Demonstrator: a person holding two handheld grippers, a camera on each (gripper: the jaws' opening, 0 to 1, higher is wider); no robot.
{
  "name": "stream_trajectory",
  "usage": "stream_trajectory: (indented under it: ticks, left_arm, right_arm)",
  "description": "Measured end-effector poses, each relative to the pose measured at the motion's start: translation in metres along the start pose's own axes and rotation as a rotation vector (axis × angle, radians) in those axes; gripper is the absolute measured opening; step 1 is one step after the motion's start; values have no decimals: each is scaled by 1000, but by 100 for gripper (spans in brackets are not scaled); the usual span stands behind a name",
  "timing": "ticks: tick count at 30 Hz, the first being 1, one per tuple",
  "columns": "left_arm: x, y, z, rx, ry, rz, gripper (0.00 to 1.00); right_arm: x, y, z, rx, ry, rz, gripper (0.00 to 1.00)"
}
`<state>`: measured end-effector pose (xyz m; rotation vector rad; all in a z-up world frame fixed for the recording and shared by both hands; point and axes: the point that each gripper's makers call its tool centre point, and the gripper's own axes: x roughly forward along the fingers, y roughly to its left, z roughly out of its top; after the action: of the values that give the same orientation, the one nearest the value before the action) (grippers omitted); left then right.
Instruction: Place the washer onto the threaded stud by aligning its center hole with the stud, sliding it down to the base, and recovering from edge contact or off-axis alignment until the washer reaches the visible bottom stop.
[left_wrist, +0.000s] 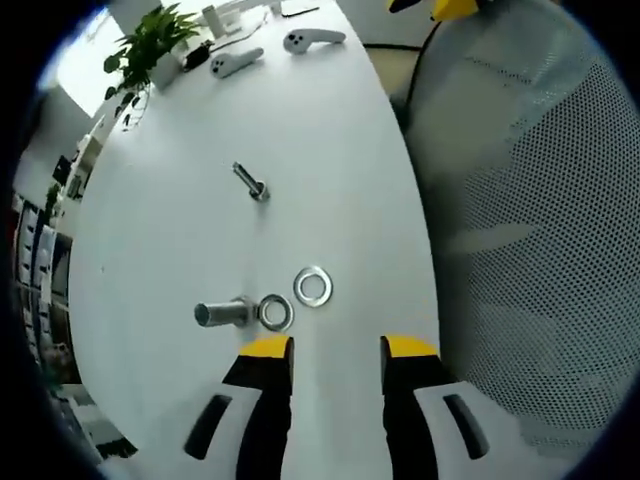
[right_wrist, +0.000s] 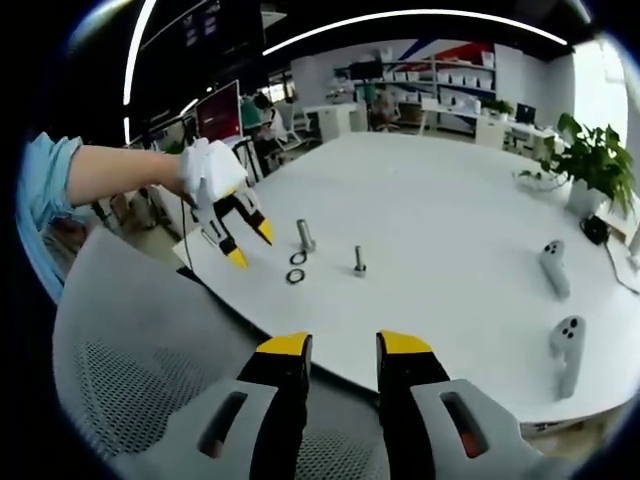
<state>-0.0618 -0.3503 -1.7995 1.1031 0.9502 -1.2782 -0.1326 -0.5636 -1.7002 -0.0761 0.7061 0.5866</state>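
the room was bright and evenly lit. long ceiling strips (right_wrist: 400, 20) curved overhead in the right gripper view, bent by the fisheye. the white table (left_wrist: 330, 150) glared near the plant (left_wrist: 150, 45), almost washed out. shadows under the washers (left_wrist: 312, 286) and stud (left_wrist: 225, 312) were faint and soft. edges smeared and stretched; the centre stayed fairly sharp.

Two washers (right_wrist: 297, 267) lie beside the stud (right_wrist: 305, 236) on the table (right_wrist: 450, 220).

left tongs (right_wrist: 250, 241) open, hand-held aloft; right tongs (right_wrist: 343, 347) seemingly open, empty.
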Motion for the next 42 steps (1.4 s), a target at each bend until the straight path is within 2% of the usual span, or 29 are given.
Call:
stream_trajectory:
  ticks: [2,3,4,8,13,17,20,22,24,27,34,37,41,42]
  left_arm:
    - [6,1,-6,37,40,-8,36]
    - [10,5,-12,68,90,-7,36]
    - [12,8,-14,81,111,-2,36]
    - [24,18,-10,134,144,13,38]
    - [33,17,5,146,134,-10,37]
    - [40,15,6,181,158,-13,38]
    - [43,10,12,158,142,-26,36]
    - [44,5,16,173,133,-40,35]
    - [45,6,18,183,133,-33,35]
    - [47,11,21,156,120,-30,35]
    - [48,13,22,141,108,-19,36]
    - [47,16,22,106,90,-21,36]
    - [45,17,19,117,91,-15,36]
    - [43,18,21,99,66,-17,36]
  right_arm:
    - [0,0,-1,5,2,1,28]
    - [0,0,-1,3,8,2,28]
    - [0,0,-1,2,9,2,28]
    - [0,0,-1,3,2,5,27]
    - [0,-3,0,-4,-3,-14,27]
    - [-1,-4,2,9,-14,-16,27]
    - [-1,-4,3,5,-17,-14,27]
    - [-1,-4,4,-1,-21,-21,27]
    - [-1,-4,4,0,-22,-20,27]
    - [0,-4,4,-8,-19,-19,27]
    - [-1,-5,5,7,-29,-23,27]
    - [-1,-6,5,8,-30,-30,27]
    - [-1,-4,4,-1,-23,-17,27]
    - [0,-4,4,-1,-20,-17,27]
